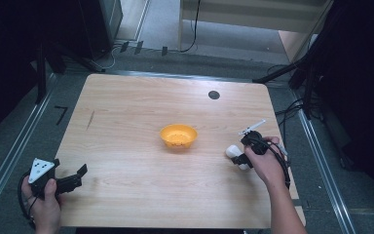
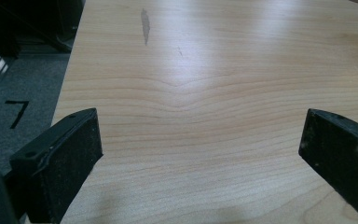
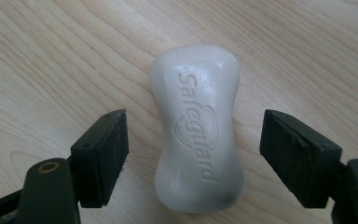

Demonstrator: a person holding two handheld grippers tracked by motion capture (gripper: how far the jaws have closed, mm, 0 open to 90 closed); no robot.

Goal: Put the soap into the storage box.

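I keep the right gripper (image 3: 193, 158) part-open astride the white waisted soap bar (image 3: 196, 135) lying near the table's right edge (image 1: 281, 146), untouched, ready to pinch, while the left gripper (image 2: 200, 140) waits wide at the front-left corner.

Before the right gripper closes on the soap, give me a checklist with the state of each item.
1. Soap bar lies between the right gripper jaws: ok.
2. Pads touching the soap: not ok, a gap shows on both sides.
3. Soap centred between the jaws: ok, roughly, with a slightly wider gap on the right of the right gripper view.
4. Soap flat on the table, embossed face up: ok.
5. Orange bowl upright and apart from the soap: ok; what is in it: cannot tell.
6. Left gripper open over bare wood, out of the way: ok.
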